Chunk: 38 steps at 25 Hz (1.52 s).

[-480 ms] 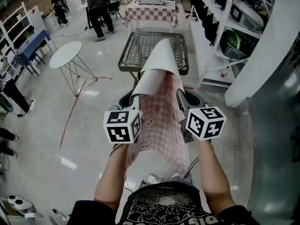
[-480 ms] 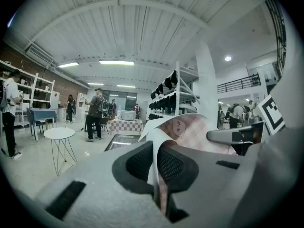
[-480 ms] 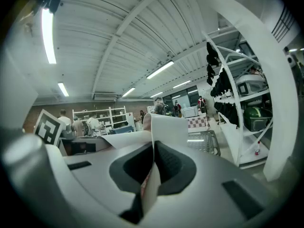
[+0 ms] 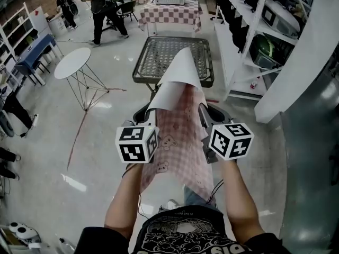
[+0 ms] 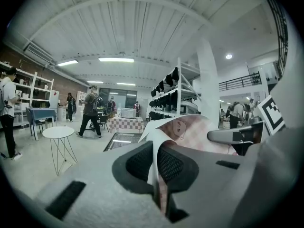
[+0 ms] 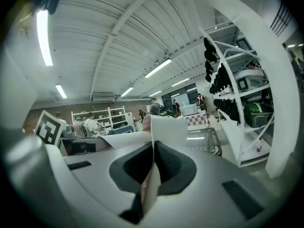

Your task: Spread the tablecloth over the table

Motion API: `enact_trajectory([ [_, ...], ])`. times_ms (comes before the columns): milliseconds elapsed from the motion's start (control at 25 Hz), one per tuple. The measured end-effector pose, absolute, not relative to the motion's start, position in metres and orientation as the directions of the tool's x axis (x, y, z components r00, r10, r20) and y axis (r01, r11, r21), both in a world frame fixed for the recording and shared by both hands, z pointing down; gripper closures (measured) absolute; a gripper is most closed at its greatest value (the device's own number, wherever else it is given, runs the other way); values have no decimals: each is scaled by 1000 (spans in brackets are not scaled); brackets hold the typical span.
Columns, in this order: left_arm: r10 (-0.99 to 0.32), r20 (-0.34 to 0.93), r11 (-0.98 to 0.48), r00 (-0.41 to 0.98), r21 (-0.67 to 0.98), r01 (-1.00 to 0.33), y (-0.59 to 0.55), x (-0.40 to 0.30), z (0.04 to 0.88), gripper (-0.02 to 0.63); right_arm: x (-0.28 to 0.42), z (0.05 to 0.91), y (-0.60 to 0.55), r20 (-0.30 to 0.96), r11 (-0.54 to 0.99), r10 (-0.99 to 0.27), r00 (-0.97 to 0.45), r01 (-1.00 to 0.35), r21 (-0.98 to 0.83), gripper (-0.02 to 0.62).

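Note:
A pink checked tablecloth [image 4: 180, 136] with bear prints and a white underside hangs between my two grippers, its far end curling up white [image 4: 177, 81] toward the metal mesh table [image 4: 153, 54] ahead. My left gripper [image 4: 144, 114] is shut on the cloth's left edge and my right gripper [image 4: 205, 115] is shut on its right edge. The left gripper view shows the cloth [image 5: 190, 129] pinched between the left gripper's [image 5: 157, 175] dark pads. In the right gripper view the fabric [image 6: 166, 127] runs up out of the closed right gripper [image 6: 151, 172]. The cloth's near end hangs down in front of the person.
A round white side table [image 4: 73, 62] stands to the left. A table under a checked cover [image 4: 172, 14] sits behind the mesh table. White shelving [image 4: 254, 30] and a white pillar [image 4: 299, 62] line the right. People [image 4: 100, 7] stand at the back left.
Both grippers and the cloth stay almost where they were. A person at the back has stepped to the left.

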<state>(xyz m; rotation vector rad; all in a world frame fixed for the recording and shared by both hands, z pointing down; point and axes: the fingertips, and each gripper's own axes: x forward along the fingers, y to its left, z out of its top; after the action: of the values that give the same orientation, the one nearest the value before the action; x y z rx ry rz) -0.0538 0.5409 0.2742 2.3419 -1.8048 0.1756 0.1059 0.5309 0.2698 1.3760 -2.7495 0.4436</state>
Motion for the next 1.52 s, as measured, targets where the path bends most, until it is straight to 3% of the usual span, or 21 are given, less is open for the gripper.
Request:
enact_trajectory([
  [960,-952,245,-172,183,69,-983,280,-47,286,598,120,289,261,183,603,-732,-657,-749,-276,589],
  [1520,-955,244,-158,167,54,-986,192,-41,277,598,133,279,177,175,621,-725,-666,-742,-254,589],
])
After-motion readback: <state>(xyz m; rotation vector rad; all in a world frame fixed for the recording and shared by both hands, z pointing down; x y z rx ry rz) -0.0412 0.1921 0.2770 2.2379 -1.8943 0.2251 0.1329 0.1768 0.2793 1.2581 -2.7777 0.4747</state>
